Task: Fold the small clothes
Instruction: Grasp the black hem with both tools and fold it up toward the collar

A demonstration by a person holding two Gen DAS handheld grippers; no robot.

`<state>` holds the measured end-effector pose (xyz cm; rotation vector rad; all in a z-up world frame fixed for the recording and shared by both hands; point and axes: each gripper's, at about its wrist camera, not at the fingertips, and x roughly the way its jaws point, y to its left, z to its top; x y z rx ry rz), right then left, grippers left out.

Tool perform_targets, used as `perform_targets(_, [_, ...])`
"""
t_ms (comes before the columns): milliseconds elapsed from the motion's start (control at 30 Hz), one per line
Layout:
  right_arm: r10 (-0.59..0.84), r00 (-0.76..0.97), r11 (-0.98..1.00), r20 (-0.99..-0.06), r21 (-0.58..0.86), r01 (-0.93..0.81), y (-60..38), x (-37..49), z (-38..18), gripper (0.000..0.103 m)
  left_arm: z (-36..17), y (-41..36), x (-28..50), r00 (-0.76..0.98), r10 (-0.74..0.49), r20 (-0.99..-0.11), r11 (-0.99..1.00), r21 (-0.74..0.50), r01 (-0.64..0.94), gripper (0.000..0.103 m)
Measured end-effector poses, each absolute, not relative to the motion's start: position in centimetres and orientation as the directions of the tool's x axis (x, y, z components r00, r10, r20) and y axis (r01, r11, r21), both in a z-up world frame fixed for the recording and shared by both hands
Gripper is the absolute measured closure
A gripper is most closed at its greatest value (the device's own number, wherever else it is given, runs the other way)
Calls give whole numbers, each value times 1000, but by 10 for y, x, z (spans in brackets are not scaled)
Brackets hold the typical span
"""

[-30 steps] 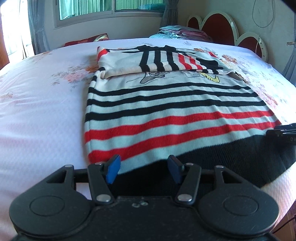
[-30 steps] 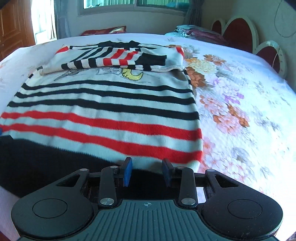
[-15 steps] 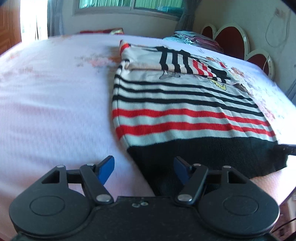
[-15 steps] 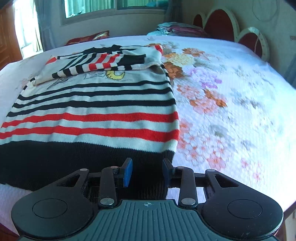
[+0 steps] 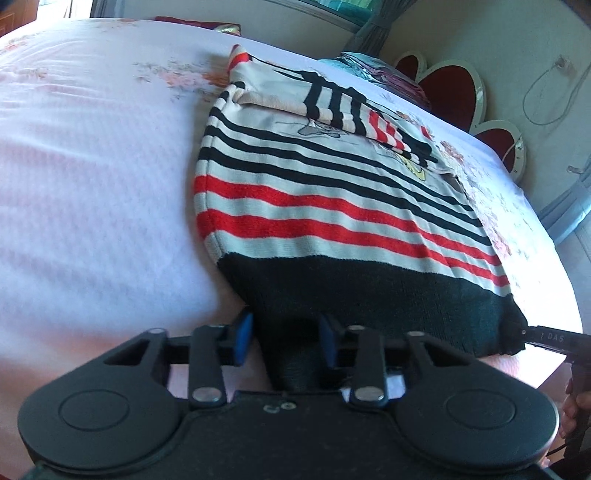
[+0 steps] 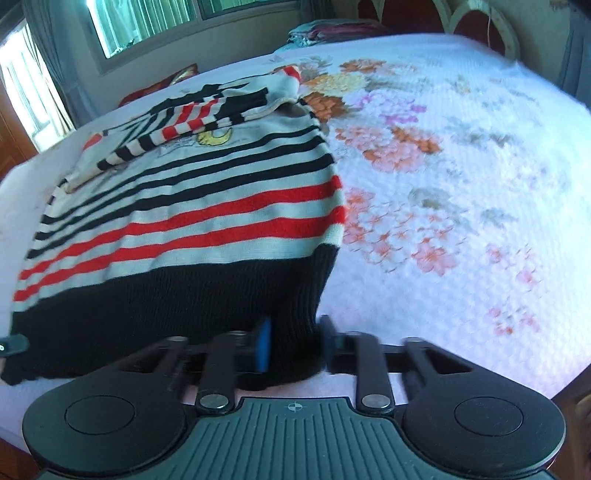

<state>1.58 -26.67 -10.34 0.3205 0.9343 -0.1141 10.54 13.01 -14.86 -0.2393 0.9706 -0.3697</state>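
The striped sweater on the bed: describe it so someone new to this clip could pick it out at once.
On the wide bed with its white floral bedspread, near the front edge, lies the striped sweater, sleeves folded across its top. Unlike the folded pile of clothes by the headboard, it is spread flat, with black and red stripes on white and a broad black hem at which both grippers are positioned.

The left gripper [image 5: 284,341] is black with 2 blue pads, 2 round discs and shiny silver screws. The right gripper [image 6: 293,345] looks the same, with a grey ribbed middle and a small cross mark.
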Motion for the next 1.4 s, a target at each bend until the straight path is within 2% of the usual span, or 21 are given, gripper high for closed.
perform_targets(33, [45,589,947,-807,222,232,-266,17,-103,83,-149,129,106,504,-412,-759,911,-359,203,76])
perform_targets(133, [81,589,934,-804,268,238,-270,18,-102,90,-149,128,111,483,-442,-756,897,-385,217,94])
perform_targets(267, [106,611,929,-784,298,221,-274,22,-92,91,-139,126,118,489,-476,-731,879,-413,238,94])
perform_targets(433, [143,673,923,-726,343,174,-281,37,-62,91,-110,125,138,549,-526,-650,846,-467,258,95])
perform_targets(633, [156,739,916,-655,376,140,-295,75,-32,91,-81,119,179,633,-527,-567,837,-476,270,95])
perform_targets(1133, [140,810,936,-570,343,79,-316,217,-16,91,-64,95,296,738,-466,-488,860,-446,249,95])
perform_targets(1400, [119,829,930,-547,354,100,-335,293,-20,91,-66,87,362,773,-418,-477,877,-433,207,95])
